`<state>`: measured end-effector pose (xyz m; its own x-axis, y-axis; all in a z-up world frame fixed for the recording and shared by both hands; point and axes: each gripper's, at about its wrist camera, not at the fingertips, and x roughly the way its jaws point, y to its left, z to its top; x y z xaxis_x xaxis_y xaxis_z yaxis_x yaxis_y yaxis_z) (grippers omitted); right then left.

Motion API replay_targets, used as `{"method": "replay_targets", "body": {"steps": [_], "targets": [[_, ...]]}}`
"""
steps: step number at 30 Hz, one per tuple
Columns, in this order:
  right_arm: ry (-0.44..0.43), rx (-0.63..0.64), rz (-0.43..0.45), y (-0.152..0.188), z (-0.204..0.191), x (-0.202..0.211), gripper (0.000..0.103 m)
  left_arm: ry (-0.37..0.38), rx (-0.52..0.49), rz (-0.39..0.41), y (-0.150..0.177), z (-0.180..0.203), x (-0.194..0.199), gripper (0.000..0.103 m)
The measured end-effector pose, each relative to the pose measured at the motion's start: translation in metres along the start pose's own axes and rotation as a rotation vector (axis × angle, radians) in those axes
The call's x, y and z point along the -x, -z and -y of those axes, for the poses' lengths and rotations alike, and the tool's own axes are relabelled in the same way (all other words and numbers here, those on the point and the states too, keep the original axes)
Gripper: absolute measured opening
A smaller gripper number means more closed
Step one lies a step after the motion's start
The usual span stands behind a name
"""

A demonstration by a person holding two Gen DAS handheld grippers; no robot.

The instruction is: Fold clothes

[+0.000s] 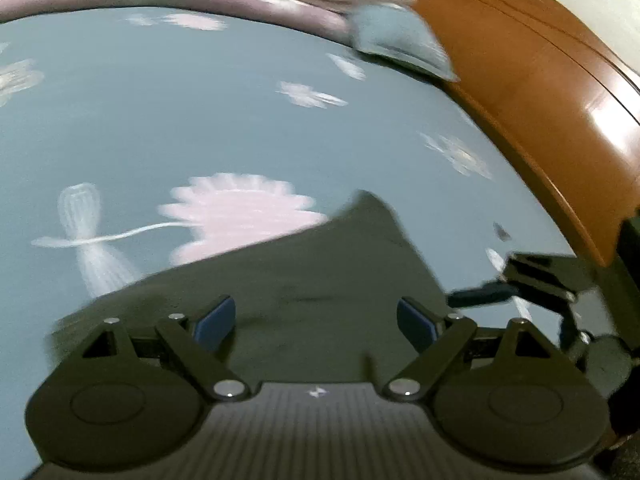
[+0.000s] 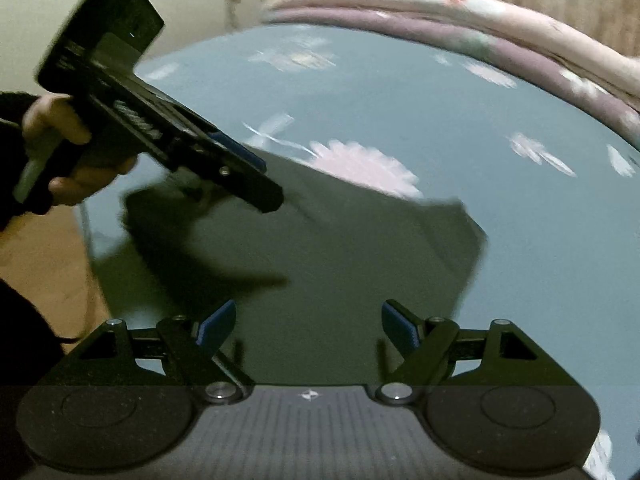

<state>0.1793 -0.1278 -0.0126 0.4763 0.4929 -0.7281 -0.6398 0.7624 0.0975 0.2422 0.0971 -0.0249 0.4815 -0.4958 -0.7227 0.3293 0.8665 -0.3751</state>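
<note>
On blue-grey floral bedsheet [image 1: 160,120]: dark olive garment [image 1: 304,280] spread flat, near wooden headboard [image 1: 520,92]. Left gripper [image 1: 316,320] above garment's near part, blue-padded fingers spread, nothing between them. Right gripper [image 2: 308,328] likewise over garment, fingers apart, empty. In right wrist view, left gripper hovers over garment's left part, held by bare hand [image 2: 60,144]. Folded pink quilts [image 2: 480,28] beyond garment at sheet's far edge. Small blue pillow [image 1: 400,44] beside headboard.
</note>
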Motion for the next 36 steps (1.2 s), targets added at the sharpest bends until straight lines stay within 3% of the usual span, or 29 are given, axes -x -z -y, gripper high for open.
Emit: {"method": "replay_targets", "body": {"steps": [7,11,16,21,28,32,36], "targets": [[-0.28,0.16,0.019,-0.038,-0.038,-0.042,0.084,-0.108,0.153,0.091,0.015,-0.025,0.043,0.088],[-0.344,0.152,-0.079,-0.034,-0.043,-0.079,0.085,-0.097,0.175,0.094,0.024,-0.026,0.047,0.088],[-0.314,0.129,-0.069,-0.034,-0.043,-0.065,0.085,-0.012,0.135,0.07,0.027,-0.014,0.035,0.088],[-0.18,0.077,-0.052,-0.027,-0.026,-0.036,0.088,0.062,0.038,0.028,0.018,0.013,0.004,0.088],[-0.002,-0.096,-0.101,0.015,0.004,-0.012,0.088,0.245,-0.047,-0.088,0.023,0.059,-0.044,0.089],[0.052,-0.169,-0.12,0.036,0.011,0.001,0.089,0.237,-0.041,-0.147,0.033,0.06,-0.068,0.089],[0.068,-0.213,-0.098,0.038,0.014,0.011,0.097,0.209,-0.032,-0.099,0.026,0.057,-0.046,0.089]]}}
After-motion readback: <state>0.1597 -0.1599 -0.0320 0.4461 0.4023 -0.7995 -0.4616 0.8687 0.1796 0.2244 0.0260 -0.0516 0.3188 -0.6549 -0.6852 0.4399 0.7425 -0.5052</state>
